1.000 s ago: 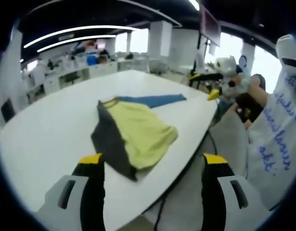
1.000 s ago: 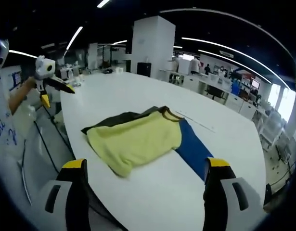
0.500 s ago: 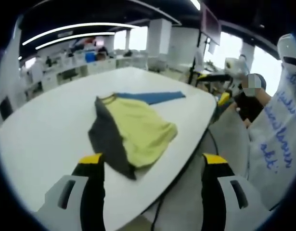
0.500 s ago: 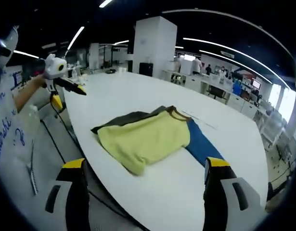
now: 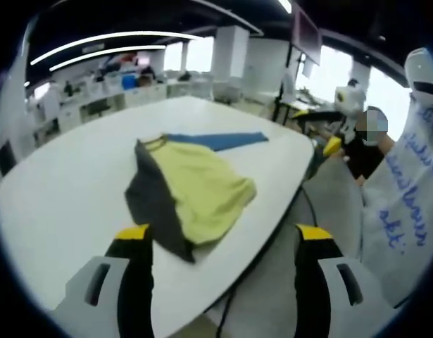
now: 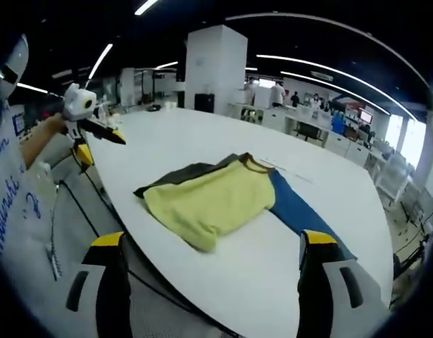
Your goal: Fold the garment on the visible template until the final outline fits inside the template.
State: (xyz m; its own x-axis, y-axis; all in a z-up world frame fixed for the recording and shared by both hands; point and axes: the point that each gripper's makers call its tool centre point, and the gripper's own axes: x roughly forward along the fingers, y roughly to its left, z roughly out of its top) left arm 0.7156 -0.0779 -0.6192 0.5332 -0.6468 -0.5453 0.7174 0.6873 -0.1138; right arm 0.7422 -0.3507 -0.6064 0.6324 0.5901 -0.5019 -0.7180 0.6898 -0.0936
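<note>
A folded garment [image 5: 202, 193], yellow with a dark grey layer along its left side, lies on the white table [image 5: 61, 190] near the rounded edge. A blue template [image 5: 220, 141] sticks out from under its far end. My left gripper [image 5: 220, 282] is open, off the table edge, short of the garment and holding nothing. Further right, the right gripper [image 5: 341, 113] hangs in the air beside the table. In the right gripper view the garment [image 6: 212, 197] covers most of the blue template [image 6: 304, 218]. My right gripper [image 6: 215, 282] is open and holding nothing. The left gripper [image 6: 89, 125] hovers at the far left.
A person's white sleeve [image 5: 406, 190] with blue writing fills the right side. A dark cable [image 6: 96, 204] hangs below the table [image 6: 174, 134] edge. A white pillar [image 6: 212, 70] and rows of office desks [image 5: 124, 98] stand beyond the table.
Both cameras have drifted a little and the right one has drawn back past the table edge. The garment and template lie as before. Both grippers have stayed open.
</note>
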